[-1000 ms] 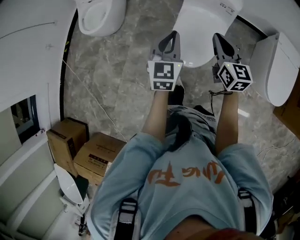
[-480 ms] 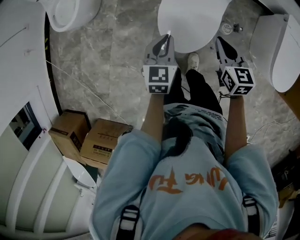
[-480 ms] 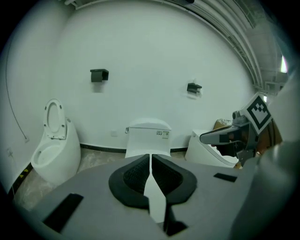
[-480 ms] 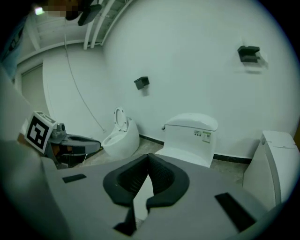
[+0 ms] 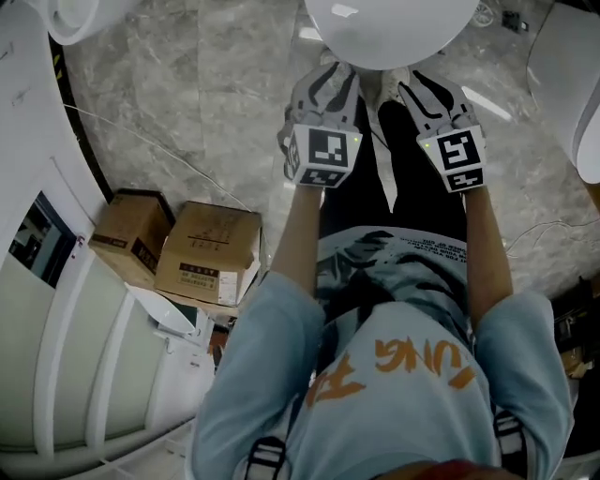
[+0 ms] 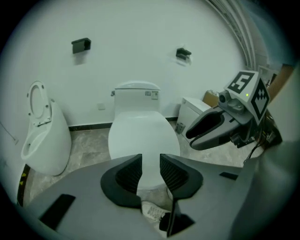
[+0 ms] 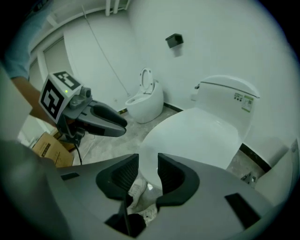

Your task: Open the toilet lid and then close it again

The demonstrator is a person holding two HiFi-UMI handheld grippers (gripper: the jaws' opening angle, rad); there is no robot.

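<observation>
Lower than a second ago, my left gripper (image 5: 330, 75) and right gripper (image 5: 424, 86) now sit side by side near the front rim of the closed toilet lid (image 5: 384, 28). Both jaws have just been opening to a narrow gap and hold nothing.

Person (image 5: 375, 281) wore pale blue short-sleeved T-shirt (image 5: 281, 375) with orange lettering (image 5: 412, 361), dark trousers (image 5: 422, 192), shoulder straps (image 5: 267, 455). Grey left gripper (image 5: 333, 80) and right gripper (image 5: 429, 94) each bore a black-and-white marker cube (image 5: 325, 155).
</observation>
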